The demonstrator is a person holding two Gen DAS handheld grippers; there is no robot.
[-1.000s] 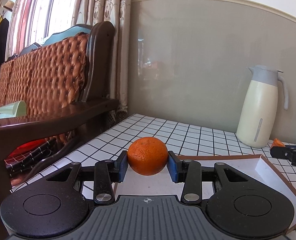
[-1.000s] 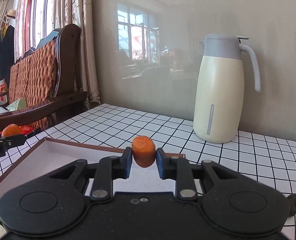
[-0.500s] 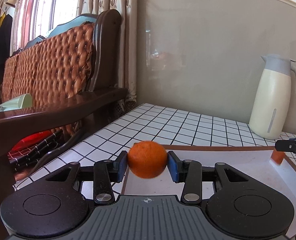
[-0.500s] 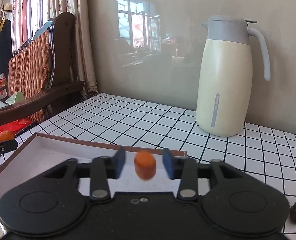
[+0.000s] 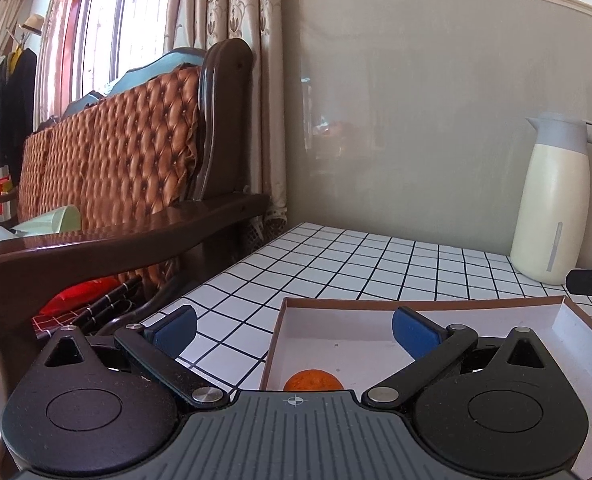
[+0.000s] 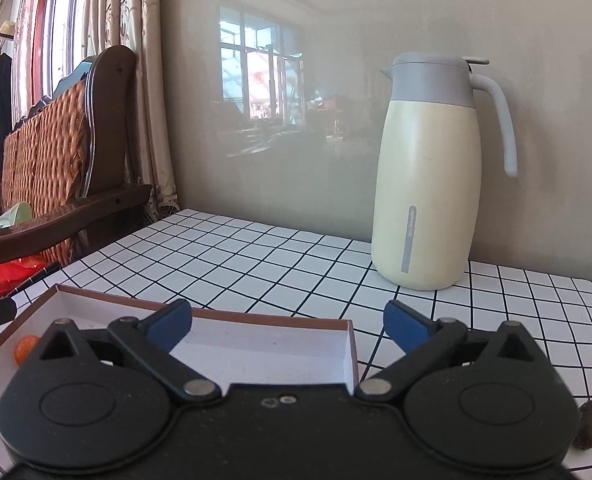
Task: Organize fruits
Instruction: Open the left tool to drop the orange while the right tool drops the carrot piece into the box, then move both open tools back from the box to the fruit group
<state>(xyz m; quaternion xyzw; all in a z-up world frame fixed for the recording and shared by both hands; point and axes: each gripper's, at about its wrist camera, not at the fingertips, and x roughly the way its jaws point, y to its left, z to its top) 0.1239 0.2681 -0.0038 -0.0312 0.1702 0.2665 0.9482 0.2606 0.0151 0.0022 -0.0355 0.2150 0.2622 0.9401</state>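
Orange-skinned fruit (image 5: 314,380) on the box (image 5: 576,332) floor, below and between the left tongs' (image 5: 293,326) wide-spread blue pads, touching neither | right tongs (image 6: 287,322) wide, empty, over the box's right end | cream jug (image 6: 428,184) on tiled table (image 6: 255,260) ahead-right | dark dried pieces (image 6: 588,424) far right.

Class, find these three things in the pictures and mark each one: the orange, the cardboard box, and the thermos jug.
orange (image 5: 314,380), left wrist view, on its visible upper peel.
cardboard box (image 6: 269,350), right wrist view, on its bare white floor.
thermos jug (image 6: 428,196), right wrist view, on the middle of its cream body.
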